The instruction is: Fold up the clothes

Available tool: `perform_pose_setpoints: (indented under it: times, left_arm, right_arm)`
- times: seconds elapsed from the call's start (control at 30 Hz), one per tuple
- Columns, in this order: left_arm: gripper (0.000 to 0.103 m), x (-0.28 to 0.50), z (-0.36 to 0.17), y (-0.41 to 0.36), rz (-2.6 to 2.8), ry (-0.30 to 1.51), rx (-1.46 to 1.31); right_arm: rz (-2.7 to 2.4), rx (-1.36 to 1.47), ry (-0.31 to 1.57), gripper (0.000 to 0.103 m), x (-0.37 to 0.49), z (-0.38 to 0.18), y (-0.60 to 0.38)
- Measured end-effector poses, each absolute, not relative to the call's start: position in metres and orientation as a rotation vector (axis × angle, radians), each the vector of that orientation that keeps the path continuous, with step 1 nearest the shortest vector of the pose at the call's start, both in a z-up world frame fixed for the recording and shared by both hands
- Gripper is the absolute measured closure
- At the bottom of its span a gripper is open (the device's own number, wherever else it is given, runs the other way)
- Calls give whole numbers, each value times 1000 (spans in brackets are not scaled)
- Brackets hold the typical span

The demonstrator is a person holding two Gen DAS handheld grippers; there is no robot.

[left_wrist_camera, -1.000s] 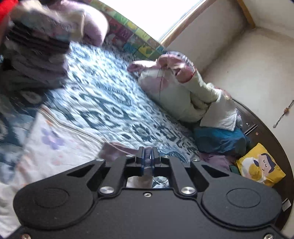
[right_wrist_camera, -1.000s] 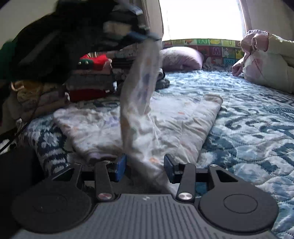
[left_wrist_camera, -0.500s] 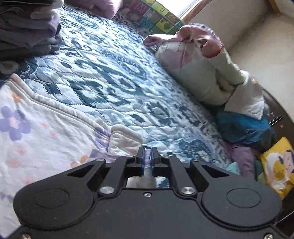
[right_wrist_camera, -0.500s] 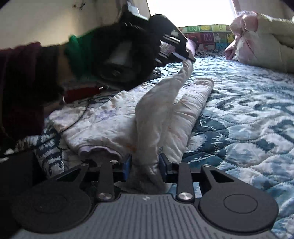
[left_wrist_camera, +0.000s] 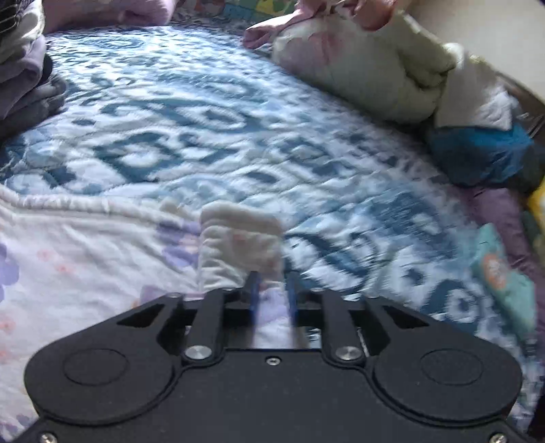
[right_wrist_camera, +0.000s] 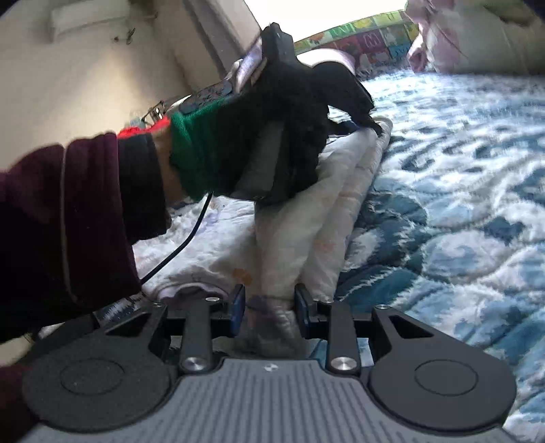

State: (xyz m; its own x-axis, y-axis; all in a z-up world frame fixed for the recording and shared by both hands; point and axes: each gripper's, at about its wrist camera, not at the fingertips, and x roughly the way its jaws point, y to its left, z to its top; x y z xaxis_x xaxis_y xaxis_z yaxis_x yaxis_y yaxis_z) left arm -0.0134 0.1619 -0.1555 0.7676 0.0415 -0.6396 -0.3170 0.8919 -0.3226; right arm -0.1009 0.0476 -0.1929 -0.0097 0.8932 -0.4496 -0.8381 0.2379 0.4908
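L jaws opening, garment (right_wrist_camera: 299,218) lengthwise away

My left gripper (left_wrist_camera: 272,289) is opening. A white cuff (left_wrist_camera: 238,245) stands just ahead of its fingers (left_wrist_camera: 253,289). The blue quilt (left_wrist_camera: 204,136) stretches beyond.

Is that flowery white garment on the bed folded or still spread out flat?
Partly folded. The garment lies doubled into a long layered strip on the blue quilt, one end standing up.

Blue patterned quilt (left_wrist_camera: 211,136) on bed, bright window (right_wrist_camera: 323,17) behind
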Motion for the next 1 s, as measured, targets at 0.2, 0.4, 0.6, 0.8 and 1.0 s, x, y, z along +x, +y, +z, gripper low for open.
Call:
perform_pose_setpoints:
  times: [0.2,0.4,0.6,0.8,1.0]
  left_arm:
    - [82,-64,-113,165,113,593,-354]
    - [82,-91,-122,144,24,639,-156]
    - [82,-79,-159,132,42,713,-56]
    - [81,-66,-179,129,137,756,1]
    - [81,-56,-148,117,152,688,12]
  right_arm:
    - [1297,102,724,69,-99,-184,26]
    - [1308,41,506,77,-123,-162,44]
    - [1282,-12,491,80,-123,-168,71]
    - [1238,-42,637,82,-105,-188,83]
    - [1263,30,615,82,-108,-184,71]
